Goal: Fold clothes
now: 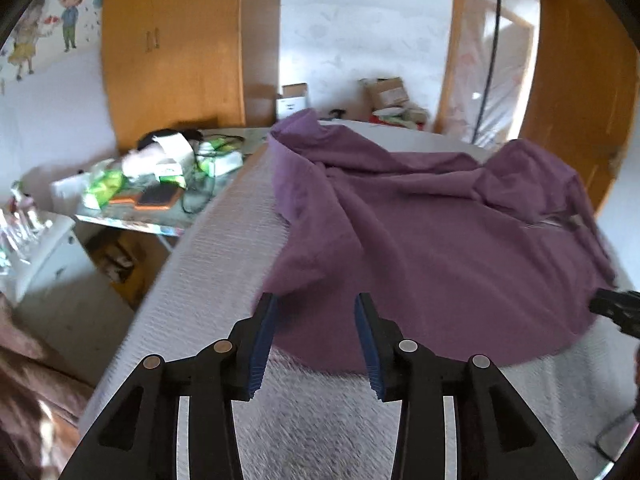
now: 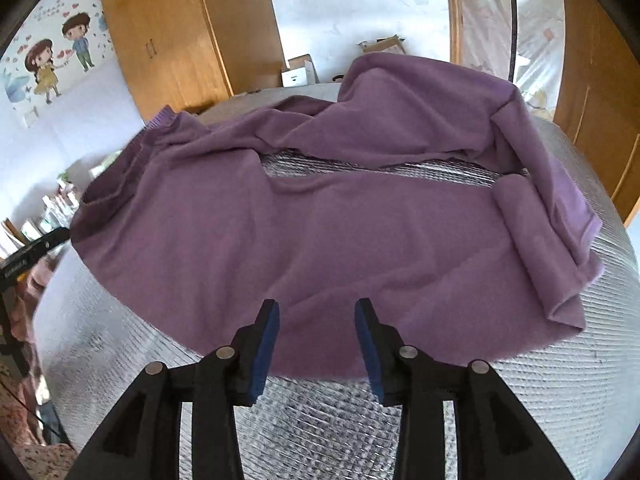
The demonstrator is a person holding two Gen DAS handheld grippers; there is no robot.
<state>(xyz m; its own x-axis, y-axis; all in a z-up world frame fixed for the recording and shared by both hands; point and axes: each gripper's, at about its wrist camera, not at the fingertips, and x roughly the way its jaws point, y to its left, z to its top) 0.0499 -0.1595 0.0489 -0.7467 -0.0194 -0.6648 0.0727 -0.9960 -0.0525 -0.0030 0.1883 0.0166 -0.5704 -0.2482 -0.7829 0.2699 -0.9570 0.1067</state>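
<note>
Right now, through my left wrist camera, my left gripper (image 1: 316,300) stands spread, its blue pads apart with nothing pinched between them. It hangs over the near hem of the purple top (image 1: 420,248), which lies crumpled on the pale quilted bed (image 1: 208,280). One sleeve (image 1: 296,160) runs up along the left side of the top toward the far edge of the bed. At the right edge of this view a black piece of my right gripper (image 1: 618,312) shows beside the hem. Beyond the bed sits a cluttered side table (image 1: 152,184) and a wooden wardrobe (image 1: 176,48).

Through my right wrist camera, my right gripper (image 2: 316,306) is likewise spread, pads apart and empty, just above the near hem of the top (image 2: 320,240). The cloth is bunched at the far side, with a gap where the silver ribbed bed cover (image 2: 380,170) shows through. A rolled fold (image 2: 532,240) lies at the right side. A cartoon wall sticker (image 2: 56,64) is on the left wall.
</note>
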